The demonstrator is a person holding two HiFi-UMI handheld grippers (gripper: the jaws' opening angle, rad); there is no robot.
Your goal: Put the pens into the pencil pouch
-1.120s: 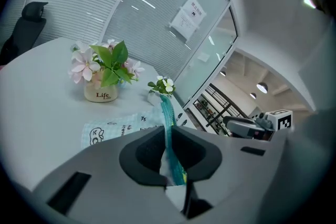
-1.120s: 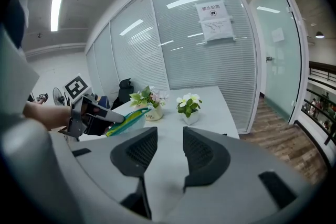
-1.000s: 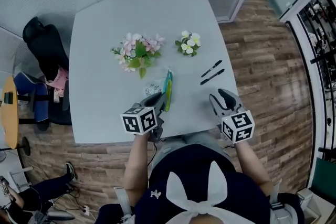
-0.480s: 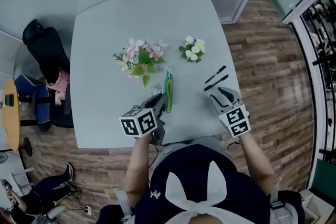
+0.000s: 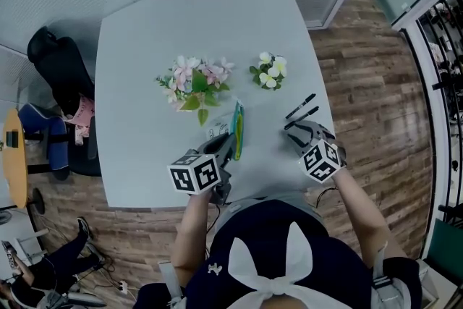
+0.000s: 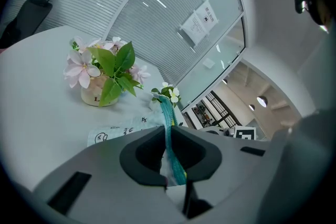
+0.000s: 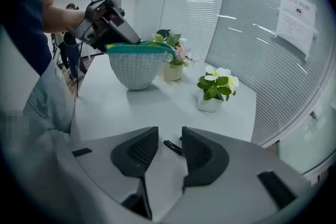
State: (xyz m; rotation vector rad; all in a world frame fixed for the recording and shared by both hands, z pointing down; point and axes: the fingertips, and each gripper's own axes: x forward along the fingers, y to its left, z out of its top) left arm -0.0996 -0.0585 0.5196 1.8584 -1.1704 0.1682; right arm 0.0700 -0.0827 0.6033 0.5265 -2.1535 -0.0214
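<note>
From the right gripper view alone, white flank of pencil pouch [image 7: 137, 70].

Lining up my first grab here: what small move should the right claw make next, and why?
Probably ease the right claw down onto the nearer pen and close. Its jaws stand apart, have just been closing slightly, and the pen's end shows in the gap, not yet gripped. The left claw already holds the pencil pouch up.

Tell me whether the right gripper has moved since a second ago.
Yes: the right gripper has come forward to the pens; its jaws, just closing slightly, are still open, with a pen end between them, ungripped.
</note>
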